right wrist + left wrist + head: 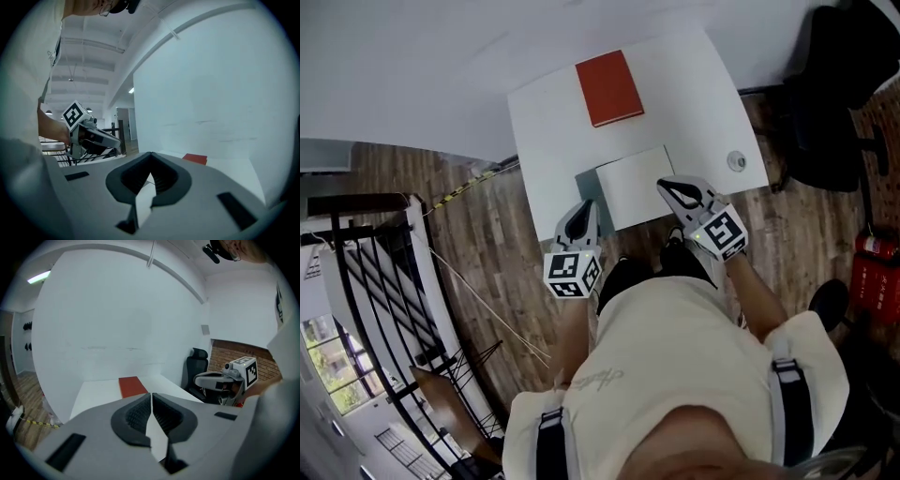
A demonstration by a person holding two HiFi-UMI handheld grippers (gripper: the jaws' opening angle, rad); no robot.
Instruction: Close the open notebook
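- Left gripper (584, 207): in its own view I read the jaws as pressed together at the tips, nothing between them. It hangs over the near table edge, at the open notebook's left side.
- Right gripper (667, 187): jaws likewise together and empty. Its tip is at the notebook's right near corner (contact not resolvable from the head view).
- Open notebook (635, 186): lies at the near edge of the white table (694, 84); white page up, a grey strip along its left side.
- Red notebook (608, 87): closed and flat near the far edge, well apart from the open one, with bare tabletop between them.
- Small round object (737, 160): near the table's right near corner, clear of both grippers.
- Room to move: wooden floor (487, 234) open on the left; black railing (356, 244) further left; office chair (834, 94) beside the table's right edge; wall behind.
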